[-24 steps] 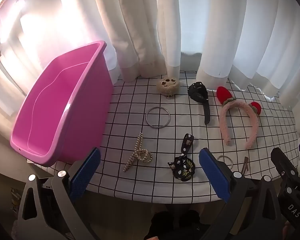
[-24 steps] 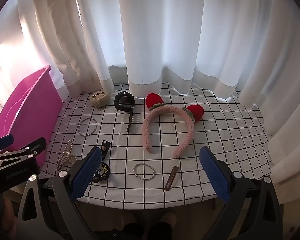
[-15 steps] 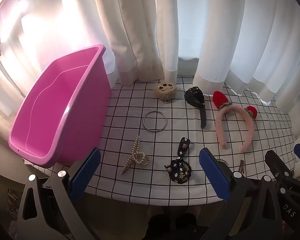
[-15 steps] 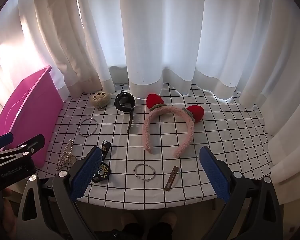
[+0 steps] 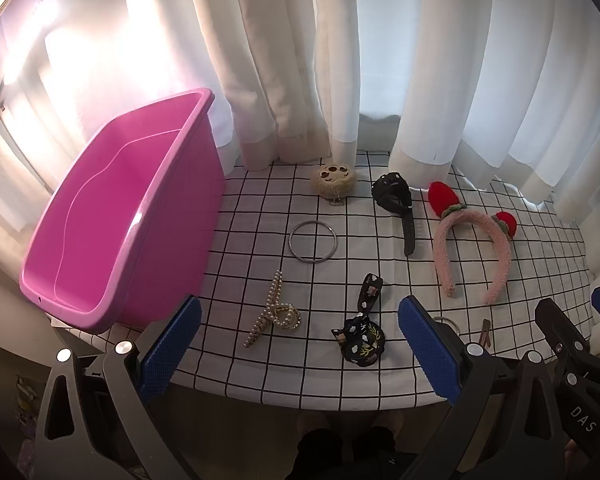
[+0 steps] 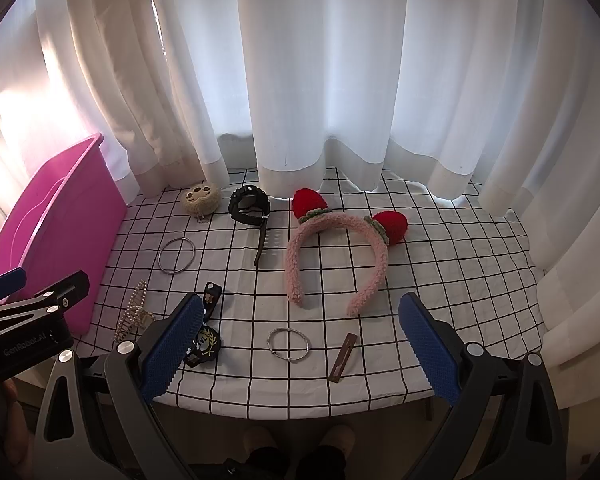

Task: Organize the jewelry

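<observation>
A pink plush headband [image 6: 336, 256], black watch [image 6: 250, 210], two metal bangles [image 6: 176, 255] and a pearl claw clip [image 5: 274, 314] lie scattered beside the empty pink bin [image 5: 112, 224].

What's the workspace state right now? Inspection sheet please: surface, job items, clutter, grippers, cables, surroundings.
Surface: table under a white cloth with a black grid.
Job's things: pink bin at the left, nothing seen inside; on the cloth lie pink headband, black watch, large ring, small ring, brown clip, pearl claw clip, black floral scrunchie, beige round charm. All apart from each other.
Clutter: nothing seen.
Grippers: left gripper and right gripper both at the near table edge, jaws open, holding nothing.
Cables: nothing seen.
Surroundings: white curtains behind the table; sunlight at the left.
</observation>
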A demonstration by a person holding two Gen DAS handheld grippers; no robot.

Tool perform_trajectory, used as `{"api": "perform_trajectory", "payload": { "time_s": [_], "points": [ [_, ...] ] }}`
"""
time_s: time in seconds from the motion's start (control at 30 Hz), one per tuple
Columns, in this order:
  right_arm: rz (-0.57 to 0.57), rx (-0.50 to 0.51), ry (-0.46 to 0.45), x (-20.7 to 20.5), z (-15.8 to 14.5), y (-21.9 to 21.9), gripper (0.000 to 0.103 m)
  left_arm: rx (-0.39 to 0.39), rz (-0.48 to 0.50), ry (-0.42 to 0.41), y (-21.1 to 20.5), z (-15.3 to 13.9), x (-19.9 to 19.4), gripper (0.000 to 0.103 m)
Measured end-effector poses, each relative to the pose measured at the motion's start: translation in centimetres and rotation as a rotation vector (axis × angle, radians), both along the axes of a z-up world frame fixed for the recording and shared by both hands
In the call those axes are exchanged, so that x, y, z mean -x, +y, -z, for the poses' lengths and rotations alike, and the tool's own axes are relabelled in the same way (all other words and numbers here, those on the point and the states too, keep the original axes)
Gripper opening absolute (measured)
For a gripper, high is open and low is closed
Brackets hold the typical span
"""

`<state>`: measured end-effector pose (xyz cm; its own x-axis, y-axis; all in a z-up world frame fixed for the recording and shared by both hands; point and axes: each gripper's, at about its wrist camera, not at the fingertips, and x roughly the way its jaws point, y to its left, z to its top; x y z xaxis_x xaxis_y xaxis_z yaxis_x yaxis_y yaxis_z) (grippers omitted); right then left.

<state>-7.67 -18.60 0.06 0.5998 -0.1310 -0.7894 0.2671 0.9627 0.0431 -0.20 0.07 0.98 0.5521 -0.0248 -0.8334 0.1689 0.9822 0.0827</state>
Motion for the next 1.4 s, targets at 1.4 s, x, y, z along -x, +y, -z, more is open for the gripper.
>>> {"api": "perform_trajectory", "payload": {
  "time_s": [1.4],
  "points": [
    [-0.017, -0.010, -0.012, 0.0, -0.1, -1.5, 0.094, 0.000, -0.006, 0.006, -1.5, 0.6, 0.4, 0.097]
  ]
}}
